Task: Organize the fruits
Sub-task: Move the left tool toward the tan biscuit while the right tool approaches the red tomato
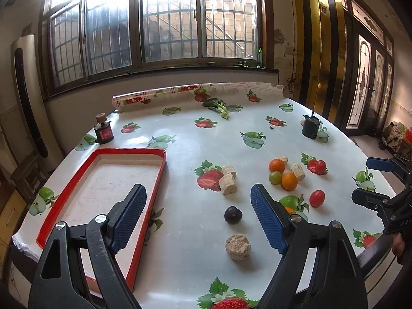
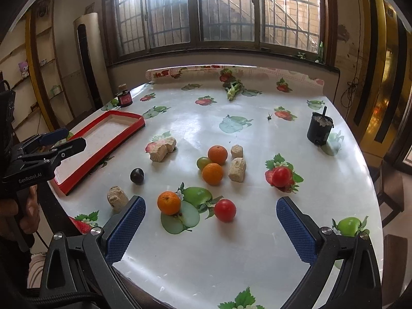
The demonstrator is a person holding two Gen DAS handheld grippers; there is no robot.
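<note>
Left gripper: jaws fully apart, nothing held; lower centre of the left wrist view, above the table.
Right gripper: jaws fully apart, nothing held; lower centre of the right wrist view.
Table: white cloth printed with strawberries and apples.
Tray: red rim, pale floor, no fruit in it; left of both views, partly under the left finger of the left gripper.
Plum: dark, on the cloth between the left gripper's fingers, touching neither.
Oranges: three; one low in the right wrist view, between the right gripper's fingers, clear of both; two more mid-frame.
Green fruit: touching the two mid-frame oranges.
Tomatoes: one just right of the near orange; one right of centre, on a strawberry print.
Cork-like blocks: several beige pieces scattered among the fruit, e.g..
Black cup: upper right.
Jar: upper left, beyond the tray.
</note>
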